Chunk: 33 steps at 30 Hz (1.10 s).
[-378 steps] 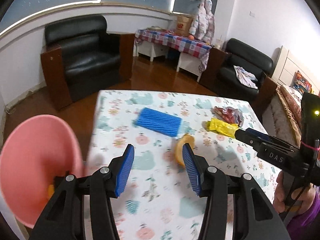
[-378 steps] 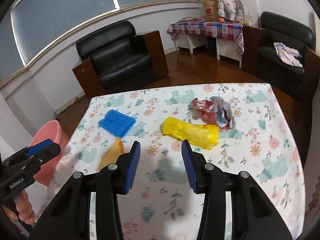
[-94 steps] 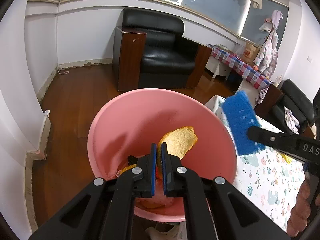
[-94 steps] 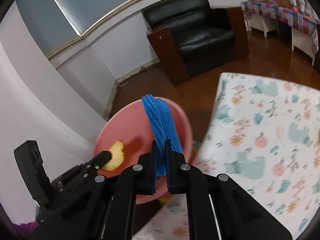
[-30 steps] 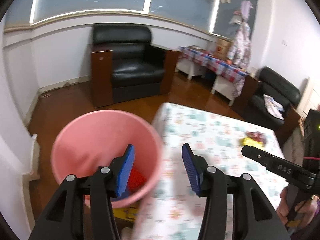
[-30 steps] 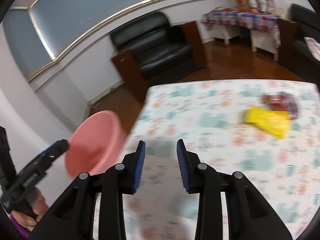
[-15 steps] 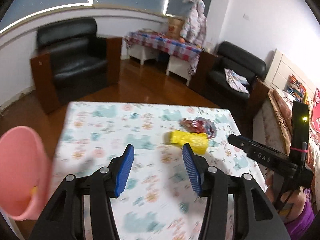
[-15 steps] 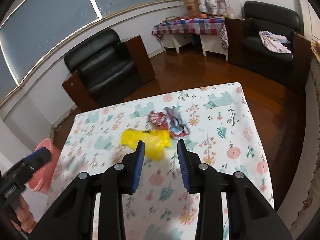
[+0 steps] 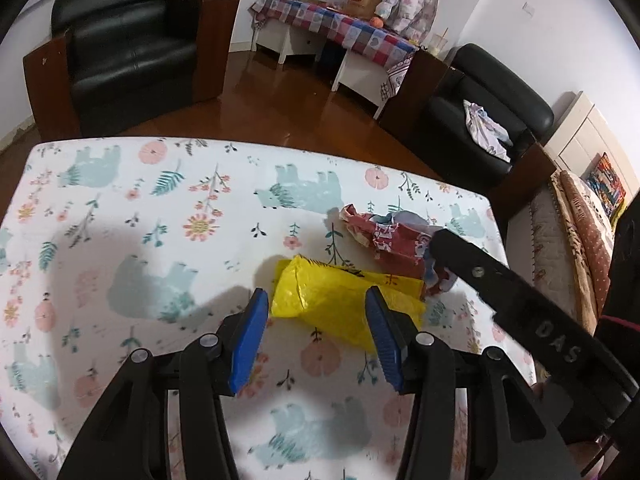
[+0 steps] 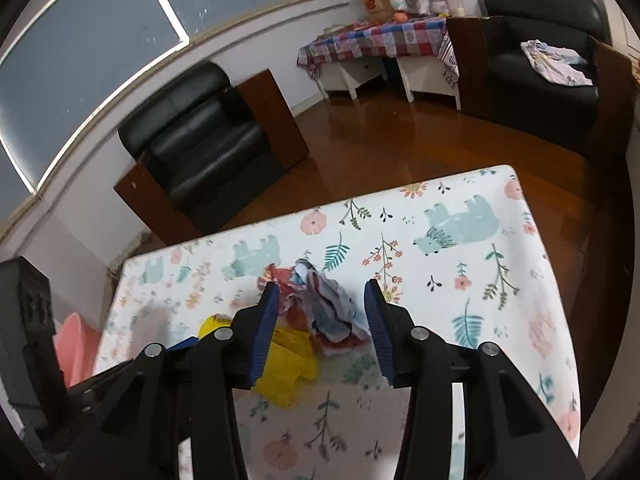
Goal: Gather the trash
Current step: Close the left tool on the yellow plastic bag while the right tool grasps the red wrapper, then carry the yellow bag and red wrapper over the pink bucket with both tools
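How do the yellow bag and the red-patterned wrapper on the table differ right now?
The yellow bag is one plain colour and lies fairly flat; the red-patterned wrapper is multicoloured and crumpled into a heap. The bag sits ahead of the left tool, the wrapper ahead of the right tool, whose jaws are opening. Both lie ungripped on the table.

Opening right tool (image 10: 320,320) over crumpled wrapper (image 10: 320,312)

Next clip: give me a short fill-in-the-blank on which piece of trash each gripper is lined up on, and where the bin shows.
1. The left gripper frames the ____ bag between open jaws.
2. The right gripper, its jaws opening, frames the crumpled ____ wrapper.
3. Both pieces lie on the ____ tablecloth.
4. In the right wrist view, the bin beside the table is ____.

Missing words: yellow; red; floral; pink
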### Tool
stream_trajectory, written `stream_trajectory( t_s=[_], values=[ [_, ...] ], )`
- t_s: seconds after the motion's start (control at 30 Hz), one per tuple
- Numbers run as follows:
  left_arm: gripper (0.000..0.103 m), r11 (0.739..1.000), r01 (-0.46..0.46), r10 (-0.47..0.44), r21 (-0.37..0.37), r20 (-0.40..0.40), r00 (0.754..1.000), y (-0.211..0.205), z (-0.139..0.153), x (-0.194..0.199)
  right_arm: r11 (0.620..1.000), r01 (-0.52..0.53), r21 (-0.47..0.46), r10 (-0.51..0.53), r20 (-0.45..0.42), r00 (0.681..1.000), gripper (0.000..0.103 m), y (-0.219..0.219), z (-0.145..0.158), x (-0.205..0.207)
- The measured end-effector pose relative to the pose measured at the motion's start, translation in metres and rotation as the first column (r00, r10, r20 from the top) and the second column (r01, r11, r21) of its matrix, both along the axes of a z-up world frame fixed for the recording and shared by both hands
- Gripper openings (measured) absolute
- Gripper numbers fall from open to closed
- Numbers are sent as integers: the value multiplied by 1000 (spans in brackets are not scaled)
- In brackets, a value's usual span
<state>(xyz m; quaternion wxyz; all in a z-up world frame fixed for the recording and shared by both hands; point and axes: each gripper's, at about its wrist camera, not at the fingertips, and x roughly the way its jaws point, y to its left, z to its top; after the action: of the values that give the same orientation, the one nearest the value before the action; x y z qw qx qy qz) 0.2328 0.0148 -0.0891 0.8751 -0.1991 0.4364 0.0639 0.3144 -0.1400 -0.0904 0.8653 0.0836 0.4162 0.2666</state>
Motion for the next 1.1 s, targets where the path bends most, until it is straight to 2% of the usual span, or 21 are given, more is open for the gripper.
stream_trajectory(
  t_s=[0.1, 0.13, 0.17, 0.2, 0.23, 0.27, 0.4, 0.73, 1.1],
  values=[
    [46, 1000, -9, 9, 27, 10, 1000, -3, -4, 4, 1000, -8, -9, 8, -22, 1000, 45, 6, -10, 4],
    [41, 999, -10, 10, 43, 15, 1000, -4, -5, 4, 1000, -5, -9, 4, -31, 999, 45, 6, -13, 5],
    [28, 999, -15, 14, 46, 16, 1000, -5, -4, 5, 1000, -3, -10, 3, -40, 999, 45, 6, -15, 6],
    [21, 999, -22, 21, 37, 12, 1000, -3, -5, 5, 1000, -5, -7, 5, -46, 999, 40, 7, -18, 6],
    [17, 999, -26, 26, 27, 10, 1000, -1, -5, 6, 1000, -2, -8, 2, -42, 999, 29, 7, -19, 5],
    [1, 999, -31, 31, 20, 14, 999, 1, -5, 5, 1000, -7, -5, 7, -43, 999, 25, 7, -20, 5],
    [0, 999, -34, 33, 19, 35, 999, 7, 1, -3, 1000, -14, 4, 15, -43, 999, 7, 8, -17, -1],
    [0, 998, -56, 53, 23, 120, 991, 27, 36, -49, 998, -13, 62, 14, -14, 1000, 5, 9, 9, -43],
    [0, 989, -113, 90, 100, 204, 975, 57, 79, -134, 993, -78, 91, 74, 54, 996, 5, 45, 49, -111]
  ],
)
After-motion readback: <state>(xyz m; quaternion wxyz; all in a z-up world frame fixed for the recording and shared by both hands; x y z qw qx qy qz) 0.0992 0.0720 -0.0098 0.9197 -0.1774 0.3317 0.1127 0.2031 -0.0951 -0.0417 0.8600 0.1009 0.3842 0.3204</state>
